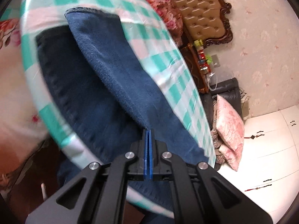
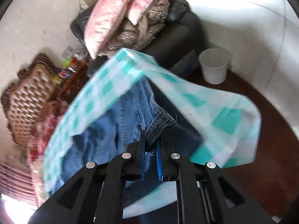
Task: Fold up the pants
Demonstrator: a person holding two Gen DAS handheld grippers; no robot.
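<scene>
Two hand-held grippers are at work, and both are clamped on the pants. The left hand-held gripper [image 1: 149, 130] has its blue pads [image 1: 146, 155] pressed flat together with only a thin edge of dark blue fabric caught at their tips; from that pinch a fold of the pants [image 1: 115, 85] rises away like a ridge, its fleecy inner side showing. The right hand-held gripper [image 2: 151, 140] is closed on a thicker bunch, the stitched hem or band of the jeans [image 2: 160, 120], so its pads stand a little apart with denim filling the space between them.

From these grips outward, the pants lie spread over a worktop covered by a green-and-white checked cloth [image 1: 168, 61]; in the right wrist view the cloth's corner [image 2: 130, 56] points away from the camera and the denim runs along the worktop's near edge, part of it hanging over. Both views are blurred, so finer detail of the seams is hard to read.

Judging by the look, this is heavy, lined denim: soft and floppy, not fragile, not slippery, but weighty enough to sag between two holds. Thick seams, hems and the waistband give the surest hold; a thin single-layer pinch like the left one could slip under load.

Beyond the worktop stand a white bucket [image 2: 214, 67] and pink pillows [image 2: 115, 13].
</scene>
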